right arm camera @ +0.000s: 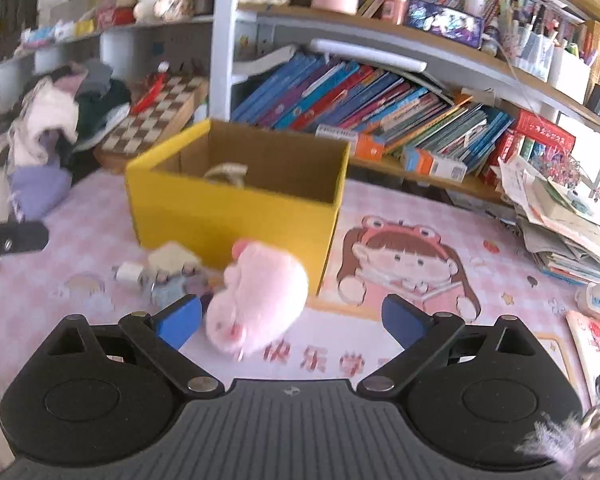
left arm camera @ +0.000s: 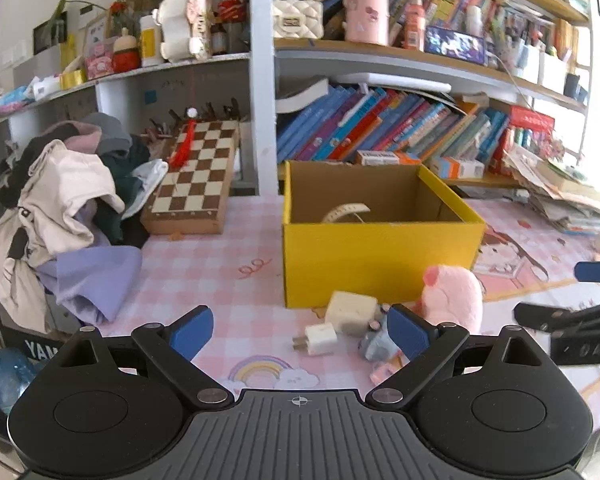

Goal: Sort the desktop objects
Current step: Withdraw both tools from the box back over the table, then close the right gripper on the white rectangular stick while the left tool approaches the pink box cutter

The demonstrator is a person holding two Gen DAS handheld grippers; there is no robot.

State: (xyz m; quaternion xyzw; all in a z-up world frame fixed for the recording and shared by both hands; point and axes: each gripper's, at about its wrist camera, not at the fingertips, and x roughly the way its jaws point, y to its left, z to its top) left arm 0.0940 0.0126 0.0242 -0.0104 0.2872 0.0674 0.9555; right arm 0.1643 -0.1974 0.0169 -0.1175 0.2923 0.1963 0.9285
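My right tongs (right arm camera: pixel 290 322) spread, left tongs (left arm camera: pixel 300 330) too, both empty. Pink plush (right arm camera: pixel 256 296) soft, light, squashy; I pinch round middle, beside yellow box (right arm camera: pixel 236 216).

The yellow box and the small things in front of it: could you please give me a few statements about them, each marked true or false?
1. The yellow box is open at the top. True.
2. The pink plush toy lies inside the box. False: it lies on the desk mat in front of the box.
3. The right gripper is shut on the plush toy. False: its jaws are wide apart, with the toy near its left finger.
4. The white charger plug lies on the mat beside the cream cube. True.
5. The left gripper is open and holds nothing. True.
6. The chessboard stands to the right of the box. False: it is to the left, near the clothes pile.
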